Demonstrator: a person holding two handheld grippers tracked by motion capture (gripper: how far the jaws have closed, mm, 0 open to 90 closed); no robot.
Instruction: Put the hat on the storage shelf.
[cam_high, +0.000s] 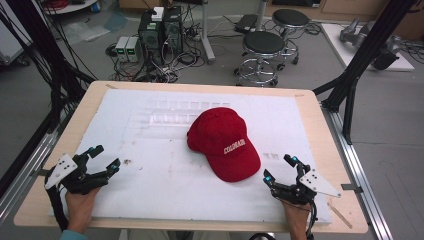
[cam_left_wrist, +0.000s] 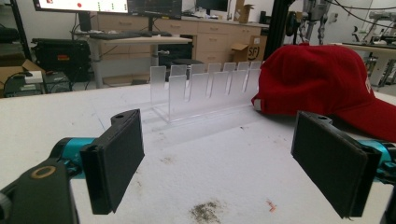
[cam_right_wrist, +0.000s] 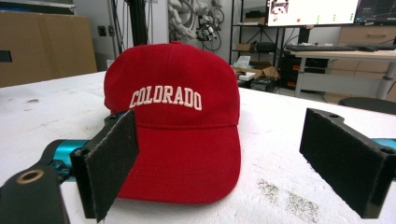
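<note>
A red baseball cap (cam_high: 225, 141) with white COLORADO lettering lies on the white board (cam_high: 165, 170) near the middle, its brim pointing toward the front right. In the right gripper view the red cap (cam_right_wrist: 175, 116) faces me, brim forward, just beyond the jaws. My right gripper (cam_high: 280, 167) rests at the front right, open and empty, a little right of the brim. At the front left my left gripper (cam_high: 106, 157) is open and empty, well apart from the cap. The left gripper view has the cap (cam_left_wrist: 322, 79) at the far right.
A clear acrylic rack (cam_left_wrist: 205, 88) with several upright dividers stands on the board behind and left of the cap; the rack (cam_high: 172, 112) looks faint from above. Dirt smudges (cam_left_wrist: 205, 212) mark the board. Stools (cam_high: 262, 52) and computer cases (cam_high: 160, 30) stand on the floor beyond the table.
</note>
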